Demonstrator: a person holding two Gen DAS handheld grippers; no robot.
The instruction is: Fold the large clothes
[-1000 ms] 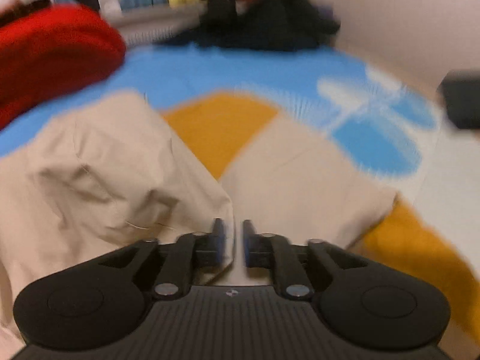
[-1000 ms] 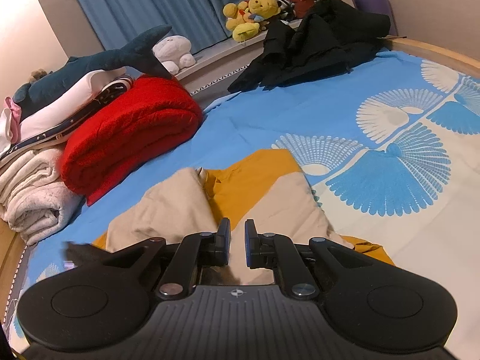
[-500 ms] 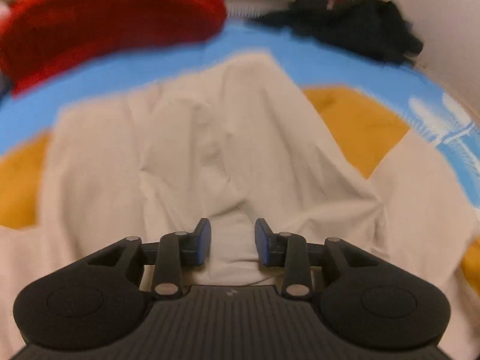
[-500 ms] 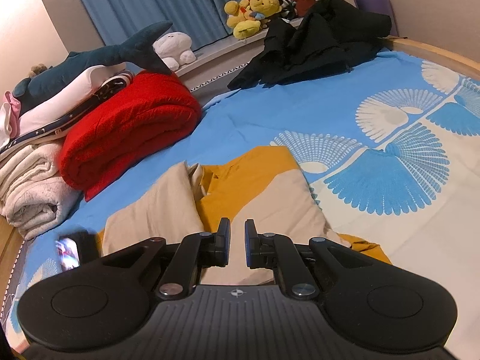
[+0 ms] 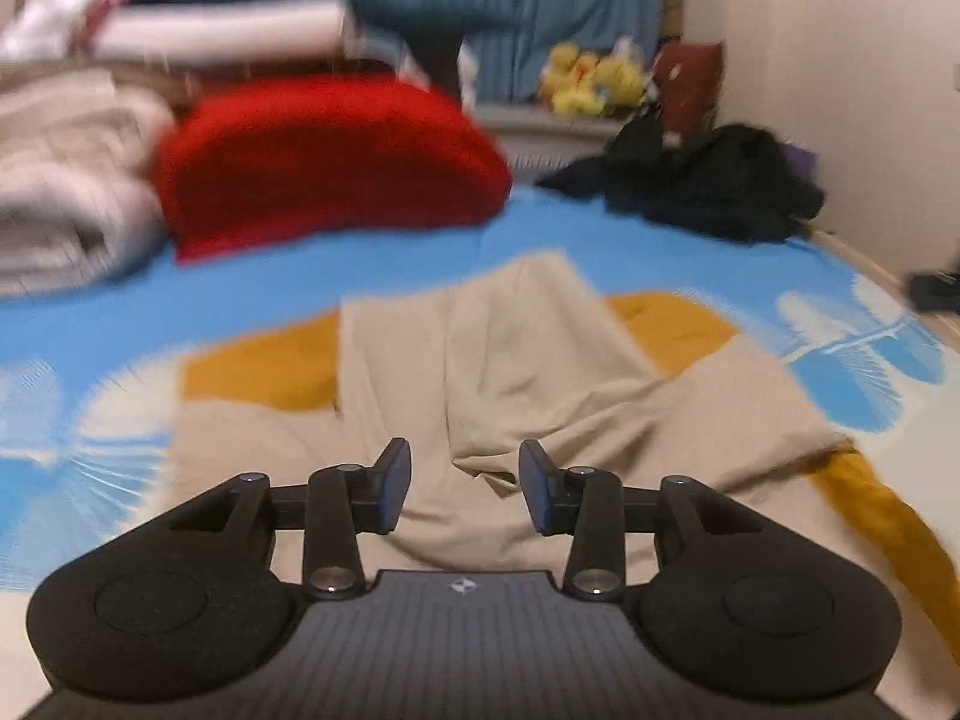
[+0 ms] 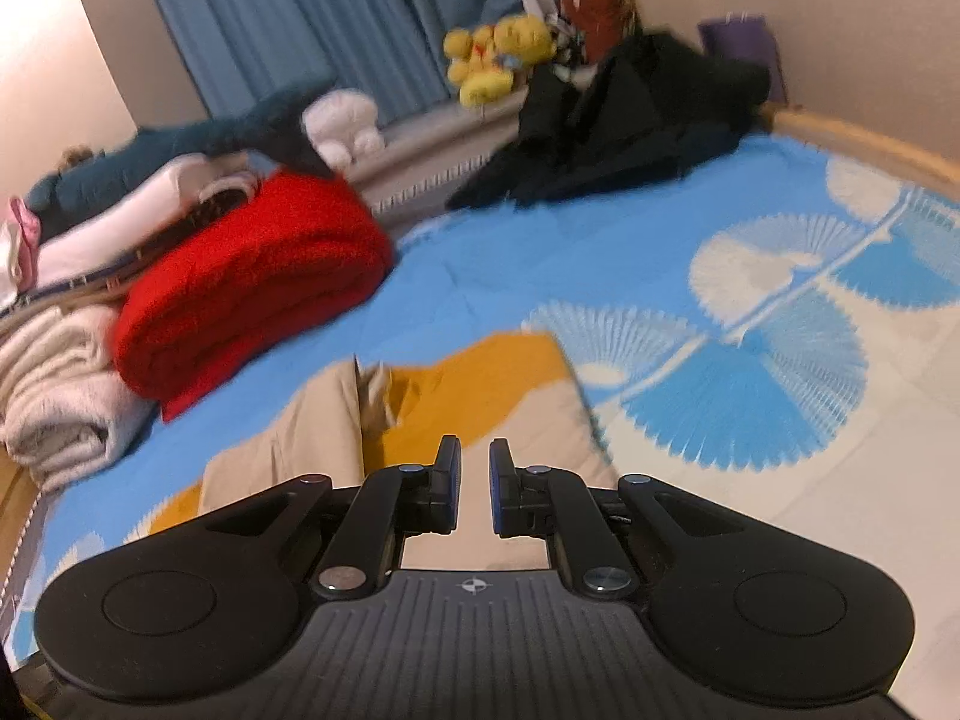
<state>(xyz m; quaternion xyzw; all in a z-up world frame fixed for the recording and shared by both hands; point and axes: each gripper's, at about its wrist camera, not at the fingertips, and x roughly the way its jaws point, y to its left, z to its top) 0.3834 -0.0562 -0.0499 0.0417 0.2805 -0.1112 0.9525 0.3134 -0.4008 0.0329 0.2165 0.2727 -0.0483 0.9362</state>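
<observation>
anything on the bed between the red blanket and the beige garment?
Nothing: only bare blue bedsheet between red blanket and beige garment, in both wrist views.

The large beige and mustard garment (image 5: 540, 372) I was folding lay rumpled on the blue patterned bedspread (image 5: 252, 276), one beige flap folded over its middle.

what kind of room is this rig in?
Most likely a bedroom: the work surface is a bed with a blue fan-print cover, yellow plush toys sit on the ledge under blue curtains, and folded blankets lie alongside.
</observation>
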